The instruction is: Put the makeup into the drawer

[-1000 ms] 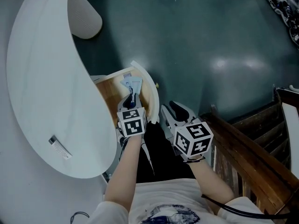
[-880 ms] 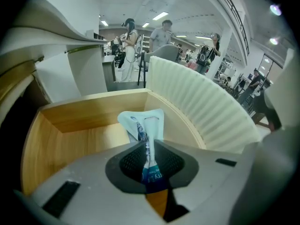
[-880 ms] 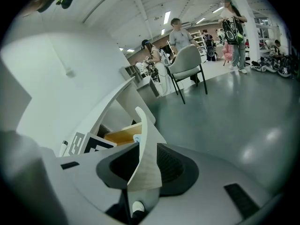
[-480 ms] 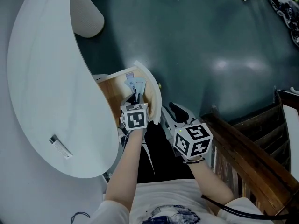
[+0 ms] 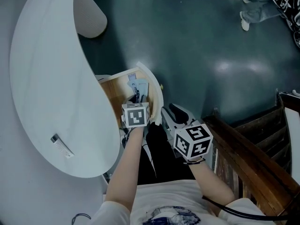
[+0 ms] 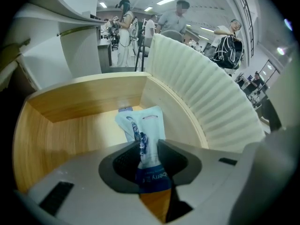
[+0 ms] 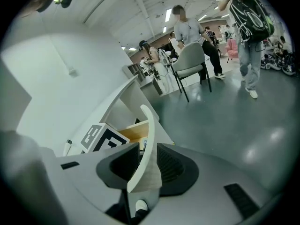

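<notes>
A pale blue makeup sachet point(image 6: 149, 131) with a dark blue end points into the open wooden drawer point(image 6: 70, 125), its far end down on the drawer floor. My left gripper point(image 6: 148, 159) points steeply down over it. Its jaws have just been opening, and the sachet stands loosely between them. In the head view the left gripper point(image 5: 137, 99) hangs inside the drawer point(image 5: 112, 92), with the sachet point(image 5: 136, 84) just beyond it. My right gripper point(image 7: 143, 165) is shut on the drawer's curved white front panel point(image 7: 147, 135), a pad on each side. The right gripper point(image 5: 165, 115) sits at the panel's point(image 5: 155, 89) near end.
The curved white tabletop point(image 5: 47, 78) overhangs the drawer on the left and carries a small remote-like bar point(image 5: 62, 146). A dark wooden rack point(image 5: 248, 153) stands close on the right. A grey chair point(image 7: 190, 60) and several people are farther off on the floor.
My left gripper has tipped steeper, its cube turning to face up, and has crept a little deeper into the drawer. The right gripper has stayed on the drawer front.
</notes>
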`<state>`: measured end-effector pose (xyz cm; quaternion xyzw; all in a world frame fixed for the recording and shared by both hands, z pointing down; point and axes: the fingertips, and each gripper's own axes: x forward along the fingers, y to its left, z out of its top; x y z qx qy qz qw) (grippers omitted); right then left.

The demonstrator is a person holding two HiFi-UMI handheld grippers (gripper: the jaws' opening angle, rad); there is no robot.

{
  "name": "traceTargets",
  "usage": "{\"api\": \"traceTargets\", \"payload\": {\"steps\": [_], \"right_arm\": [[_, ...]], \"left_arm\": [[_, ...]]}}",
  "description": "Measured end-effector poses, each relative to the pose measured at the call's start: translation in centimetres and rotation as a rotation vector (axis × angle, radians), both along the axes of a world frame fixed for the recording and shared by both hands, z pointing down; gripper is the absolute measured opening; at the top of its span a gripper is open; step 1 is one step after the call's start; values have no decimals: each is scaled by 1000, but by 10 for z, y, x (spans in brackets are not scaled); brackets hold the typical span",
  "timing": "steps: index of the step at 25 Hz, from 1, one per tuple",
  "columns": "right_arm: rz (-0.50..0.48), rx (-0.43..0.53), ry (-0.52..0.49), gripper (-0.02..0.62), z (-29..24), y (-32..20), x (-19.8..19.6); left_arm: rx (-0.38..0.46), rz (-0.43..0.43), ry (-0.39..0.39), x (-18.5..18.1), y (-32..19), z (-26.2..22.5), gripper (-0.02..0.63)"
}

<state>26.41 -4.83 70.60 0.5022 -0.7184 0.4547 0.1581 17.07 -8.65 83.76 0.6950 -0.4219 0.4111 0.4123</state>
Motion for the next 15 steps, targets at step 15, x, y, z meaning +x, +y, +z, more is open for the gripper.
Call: {"api": "traceTargets", "payload": {"steps": [15], "right_arm": [[-24,10,5,130,-8,3,-10]], "left_arm": [[38,-30,25,-4,-1,-9,181]]}}
